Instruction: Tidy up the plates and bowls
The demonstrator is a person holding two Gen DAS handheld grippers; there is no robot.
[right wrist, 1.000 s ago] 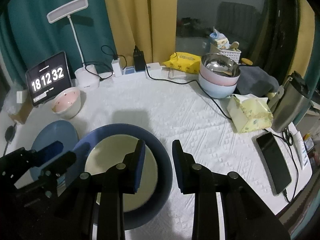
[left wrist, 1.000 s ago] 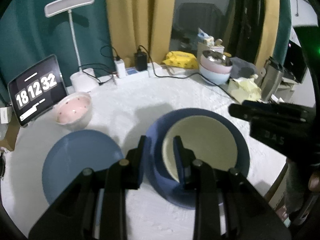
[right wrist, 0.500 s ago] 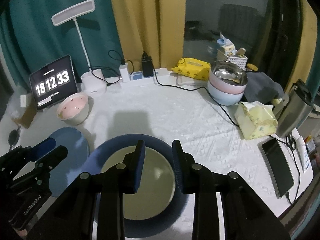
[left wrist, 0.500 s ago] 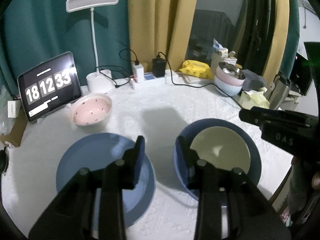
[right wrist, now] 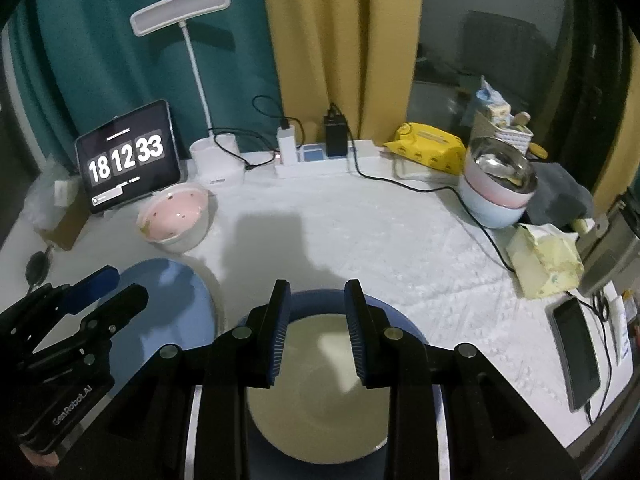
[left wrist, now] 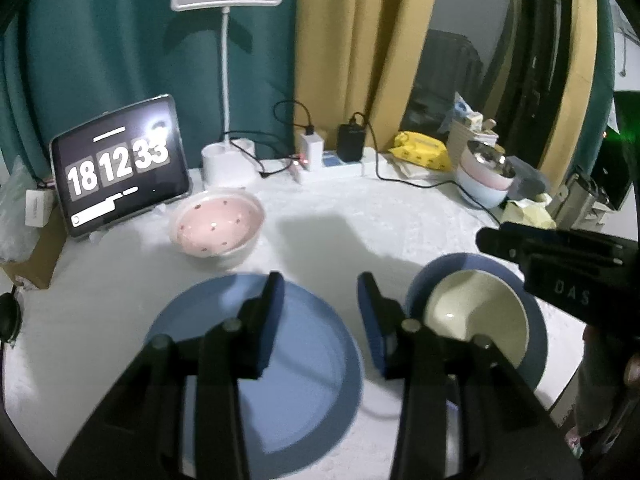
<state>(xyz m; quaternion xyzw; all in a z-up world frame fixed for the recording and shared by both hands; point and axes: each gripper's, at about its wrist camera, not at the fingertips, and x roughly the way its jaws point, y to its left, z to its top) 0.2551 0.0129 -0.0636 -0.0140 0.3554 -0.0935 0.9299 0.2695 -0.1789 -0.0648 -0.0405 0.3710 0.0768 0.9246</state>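
A flat blue plate (left wrist: 280,364) lies on the white table, under my open, empty left gripper (left wrist: 320,292). To its right a cream bowl (left wrist: 476,320) sits inside a dark blue bowl (left wrist: 536,328). A pink spotted bowl (left wrist: 218,228) stands behind the plate, in front of the clock tablet. In the right wrist view my right gripper (right wrist: 318,300) is open and empty above the cream bowl (right wrist: 320,392) in the dark blue bowl (right wrist: 404,326). The blue plate (right wrist: 176,308) and pink bowl (right wrist: 174,220) lie to the left. The left gripper (right wrist: 108,288) shows there at lower left.
A tablet clock (right wrist: 128,156), a desk lamp (right wrist: 218,160) and a power strip with cables (right wrist: 324,156) line the back edge. Stacked bowls (right wrist: 496,188), a yellow pack (right wrist: 430,150), a tissue pack (right wrist: 544,260) and a phone (right wrist: 576,352) sit on the right.
My left gripper has let go of the dark blue bowl's rim, opened, and moved left and back over the blue plate. My right gripper has pulled back over the nested bowls.
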